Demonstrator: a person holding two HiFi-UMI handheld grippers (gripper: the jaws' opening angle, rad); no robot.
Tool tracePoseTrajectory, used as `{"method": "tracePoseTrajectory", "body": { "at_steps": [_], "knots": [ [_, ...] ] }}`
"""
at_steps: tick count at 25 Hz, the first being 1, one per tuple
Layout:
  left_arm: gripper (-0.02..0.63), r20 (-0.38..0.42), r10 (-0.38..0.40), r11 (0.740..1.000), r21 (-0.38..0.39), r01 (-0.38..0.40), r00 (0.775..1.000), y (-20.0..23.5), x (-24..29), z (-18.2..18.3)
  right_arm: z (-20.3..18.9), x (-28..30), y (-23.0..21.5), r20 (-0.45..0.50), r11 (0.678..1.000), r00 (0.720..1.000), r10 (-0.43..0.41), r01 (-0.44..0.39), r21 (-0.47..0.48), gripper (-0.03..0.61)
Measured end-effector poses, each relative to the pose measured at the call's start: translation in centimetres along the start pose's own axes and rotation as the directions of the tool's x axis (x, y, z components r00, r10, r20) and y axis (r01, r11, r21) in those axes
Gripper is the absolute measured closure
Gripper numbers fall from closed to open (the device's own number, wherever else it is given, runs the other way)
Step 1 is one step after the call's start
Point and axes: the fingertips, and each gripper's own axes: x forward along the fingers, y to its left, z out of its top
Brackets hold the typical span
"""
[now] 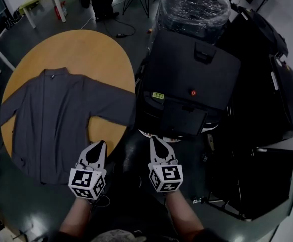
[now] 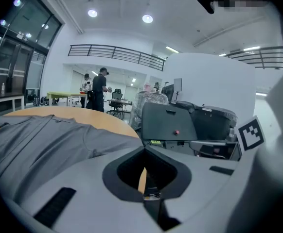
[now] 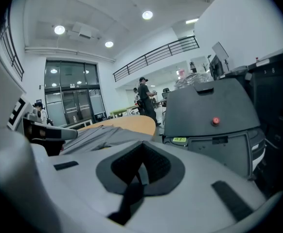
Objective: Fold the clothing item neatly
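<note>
While both tools are held low and close to the person, the left gripper [image 1: 100,144] points at the near edge of the round wooden table [image 1: 93,47], its jaws pressed together on nothing. The right gripper [image 1: 154,140] – likewise closed and empty – sits just off the table. Beyond them the grey shirt [image 1: 51,117] lies flat and unfolded on the table, sleeves spread, collar farthest. To the right stands a black case [image 1: 194,74] – behind it, a plastic-wrapped bundle [image 1: 194,6].

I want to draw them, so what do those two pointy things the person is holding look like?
Each is a light grey, pointed plastic tool, the left tool and the right tool, with a black teardrop-shaped hollow on top. At the back of each sits a white cube printed with black square markers. The forearms show no sleeves.
</note>
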Motion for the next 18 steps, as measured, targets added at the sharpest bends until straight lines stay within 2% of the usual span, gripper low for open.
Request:
{"method": "tracePoseTrajectory", "body": {
  "at_steps": [5,11,15,18],
  "knots": [
    [0.606,-0.048,-0.019,1.000,0.020,0.020,0.999,0.4,2.7,-1.5,-3.0,2.2,0.2,-0.036,1.000,0.999,-0.010,0.010,-0.002,0.589],
    [0.606,-0.054,-0.089,0.996,0.011,0.090,0.995,-2.1,5.0,-3.9,-7.6,4.4,0.1,-0.082,1.000,0.996,-0.031,0.031,0.002,0.588],
    [0.606,-0.048,-0.048,0.998,0.042,0.050,0.998,-2.0,6.1,-4.7,-11.4,6.6,0.2,-0.145,0.999,0.989,-0.013,0.008,-0.031,0.578],
    [0.606,-0.033,-0.049,0.998,0.040,0.050,0.998,-1.6,6.9,-4.4,-13.9,8.4,0.2,-0.174,0.999,0.985,-0.006,-0.003,-0.050,0.553]
  ]
}}
